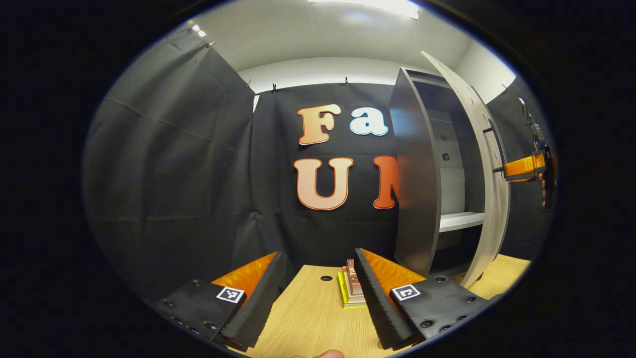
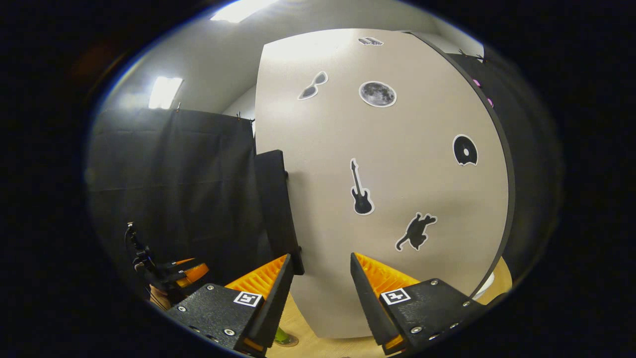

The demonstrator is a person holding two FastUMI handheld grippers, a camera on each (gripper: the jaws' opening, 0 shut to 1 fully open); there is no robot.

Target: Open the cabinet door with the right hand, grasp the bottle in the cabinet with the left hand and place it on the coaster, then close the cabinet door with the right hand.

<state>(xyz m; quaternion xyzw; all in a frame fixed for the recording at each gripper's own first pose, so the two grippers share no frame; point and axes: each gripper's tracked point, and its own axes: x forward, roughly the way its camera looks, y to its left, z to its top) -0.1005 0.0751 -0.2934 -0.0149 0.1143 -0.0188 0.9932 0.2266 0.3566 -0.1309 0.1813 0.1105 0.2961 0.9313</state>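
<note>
Right claw (image 2: pixel 318 278) spread facing cabinet door (image 2: pixel 387 189)

The left tongs (image 1: pixel 315 293) sit low with fingers spread wide and nothing between them. The right tongs (image 2: pixel 318 293) are also spread apart, gripping nothing. In the left gripper view, the right tongs appear far off to the right, held in a hand (image 1: pixel 545 186).

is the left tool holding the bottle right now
No, the left tool is open with nothing between its fingers, above the wooden table.
</note>
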